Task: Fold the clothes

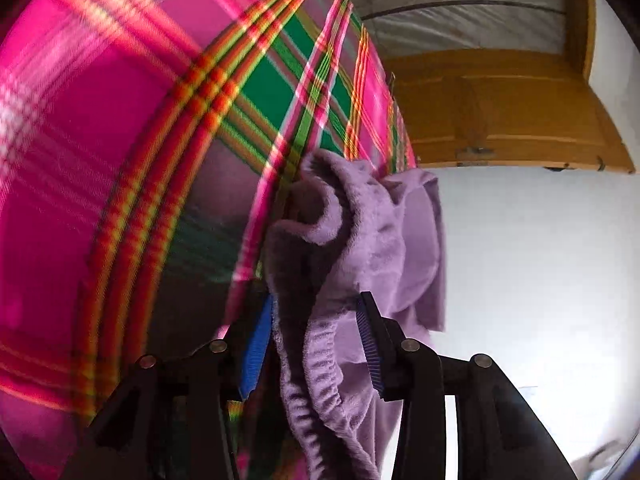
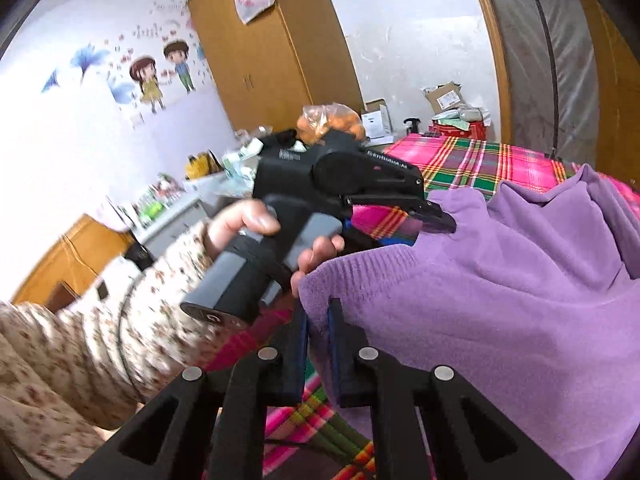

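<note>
Purple garment [image 2: 500,280], soft and fleecy with a ribbed hem, hangs bunched between the two tools above the plaid sheet [image 2: 472,160]. Right gripper [image 2: 318,320] has its dark fingers pinched tight on the ribbed edge. Left gripper [image 1: 316,320]: from its own camera the blue-padded fingers [image 1: 256,352] stand a little apart with a gathered, elastic-looking fold of fleece running between them; from the right view its black tips bite into the cloth's upper edge, a hand [image 2: 256,224] in a floral sleeve [image 2: 100,340] wrapped round the grey handle. Sheet is bright pink, green and orange tartan, flat woven
</note>
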{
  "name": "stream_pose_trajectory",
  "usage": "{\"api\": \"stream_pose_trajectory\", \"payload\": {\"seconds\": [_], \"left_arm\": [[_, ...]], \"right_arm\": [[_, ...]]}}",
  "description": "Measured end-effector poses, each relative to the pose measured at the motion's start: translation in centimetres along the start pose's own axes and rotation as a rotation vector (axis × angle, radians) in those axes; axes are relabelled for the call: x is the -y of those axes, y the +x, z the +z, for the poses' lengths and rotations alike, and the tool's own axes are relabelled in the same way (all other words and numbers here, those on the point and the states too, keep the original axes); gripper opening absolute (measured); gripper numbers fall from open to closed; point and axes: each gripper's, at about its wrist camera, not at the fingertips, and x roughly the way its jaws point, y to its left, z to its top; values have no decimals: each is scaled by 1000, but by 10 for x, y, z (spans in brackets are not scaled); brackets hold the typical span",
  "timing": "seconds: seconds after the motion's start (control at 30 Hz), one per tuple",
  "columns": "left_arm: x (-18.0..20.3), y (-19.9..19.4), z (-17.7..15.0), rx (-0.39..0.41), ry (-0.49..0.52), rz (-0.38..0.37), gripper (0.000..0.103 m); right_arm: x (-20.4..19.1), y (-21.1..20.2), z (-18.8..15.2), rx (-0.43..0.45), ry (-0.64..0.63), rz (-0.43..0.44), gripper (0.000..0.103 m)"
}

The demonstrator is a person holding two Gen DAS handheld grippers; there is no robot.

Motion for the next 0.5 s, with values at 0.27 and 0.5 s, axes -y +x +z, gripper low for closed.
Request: {"api": "stream_pose_trajectory", "payload": {"seconds": [0.27, 0.5], "left_arm": [[-5, -21, 1, 77, -45, -44, 43], [-6, -33, 8, 161, -88, -53, 43]], "right_arm": [[-13, -32, -14, 36, 35, 104, 10], [-13, -43, -18, 45, 24, 136, 10]]}}
